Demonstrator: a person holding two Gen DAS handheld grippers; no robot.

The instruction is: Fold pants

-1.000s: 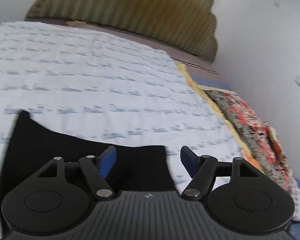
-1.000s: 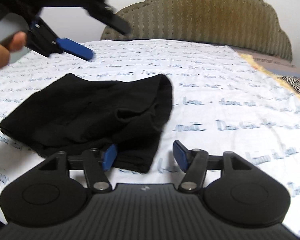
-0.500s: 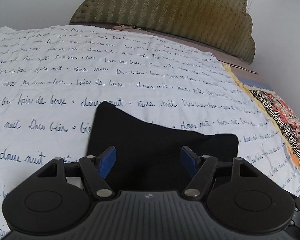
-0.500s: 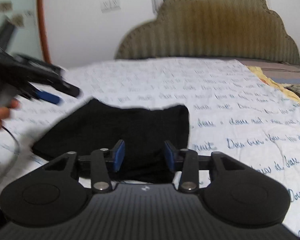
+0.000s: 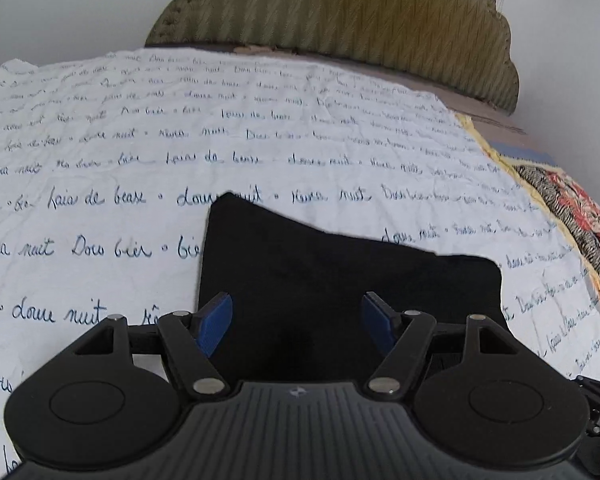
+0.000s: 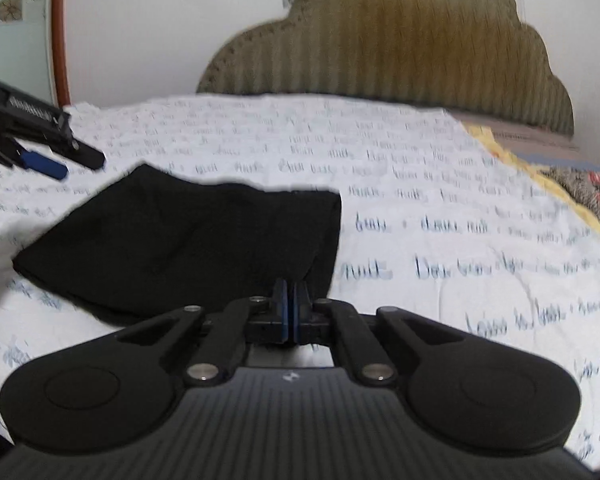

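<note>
Black pants [image 5: 340, 280] lie folded into a small flat rectangle on the bed sheet [image 5: 140, 160]. My left gripper [image 5: 296, 320] hovers over their near edge, open, with only cloth below the blue pads. In the right wrist view the pants [image 6: 180, 240] lie left of centre. My right gripper [image 6: 290, 304] is shut, its pads pressed together at the pants' near right edge, where a crease runs into them. My left gripper [image 6: 60, 162] shows at the far left of that view, above the sheet beyond the pants.
A white sheet with blue handwriting [image 6: 460, 240] covers the bed. An olive padded headboard [image 5: 340, 20] stands at the far end. A patterned orange-and-black blanket [image 5: 572, 208] lies along the right edge. The wall [image 6: 140, 40] is behind.
My right gripper's jaws have gone from wide open to shut at the pants' near right edge. My left gripper moved off to the left and lower, beyond the pants, still open.
</note>
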